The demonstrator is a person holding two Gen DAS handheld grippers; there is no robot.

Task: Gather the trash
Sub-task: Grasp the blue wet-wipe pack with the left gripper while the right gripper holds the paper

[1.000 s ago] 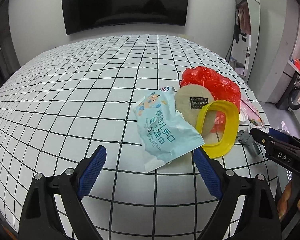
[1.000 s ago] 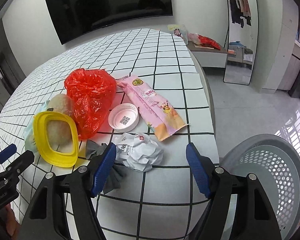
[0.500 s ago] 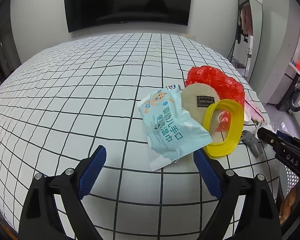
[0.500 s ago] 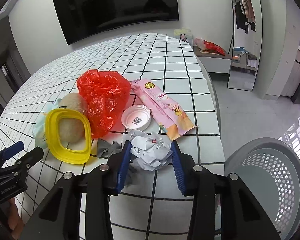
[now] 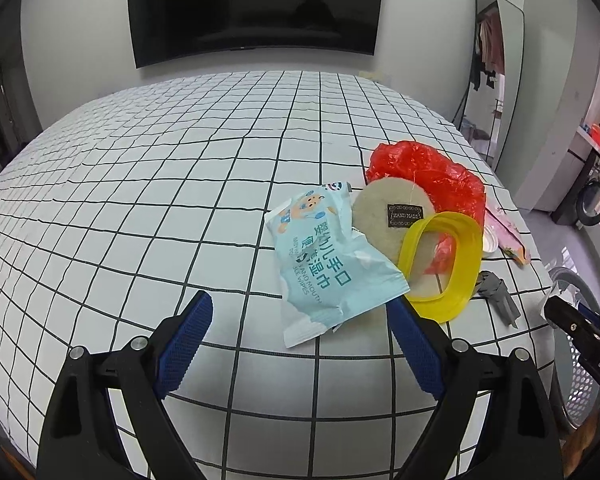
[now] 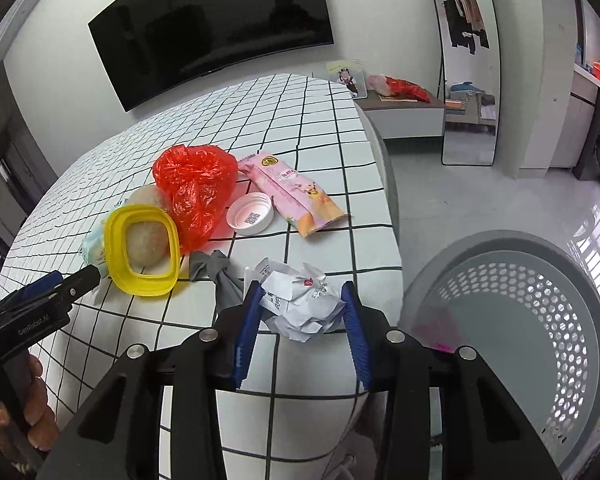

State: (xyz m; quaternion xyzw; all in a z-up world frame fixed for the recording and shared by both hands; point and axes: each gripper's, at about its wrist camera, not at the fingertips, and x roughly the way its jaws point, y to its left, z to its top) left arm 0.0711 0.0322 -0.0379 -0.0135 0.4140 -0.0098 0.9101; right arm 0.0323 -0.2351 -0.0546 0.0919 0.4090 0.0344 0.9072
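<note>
My right gripper (image 6: 300, 304) is shut on a crumpled white paper ball (image 6: 298, 302), held just above the bed's right edge beside a grey perforated basket (image 6: 540, 320). On the checked bed cover (image 6: 320, 128) lie a red plastic bag (image 6: 196, 188), a yellow oval ring (image 6: 140, 254), a white cap (image 6: 250, 213), a pink snack wrapper (image 6: 296, 190) and a grey scrap (image 6: 220, 276). My left gripper (image 5: 300, 320) stands open just short of a light-blue wipes packet (image 5: 326, 264), nothing between its fingers. A round beige pad (image 5: 388, 216) lies under the yellow oval ring (image 5: 444, 260).
A dark TV (image 5: 256, 8) hangs on the far wall. A tall mirror (image 6: 468, 64) leans at the right, with a low bench (image 6: 404, 116) next to it. The basket (image 5: 576, 360) stands on the grey floor to the right of the bed.
My right gripper closed on the paper ball and carried it slightly up and right, toward the bed's edge and the basket. The left gripper stayed where it was, still open.
</note>
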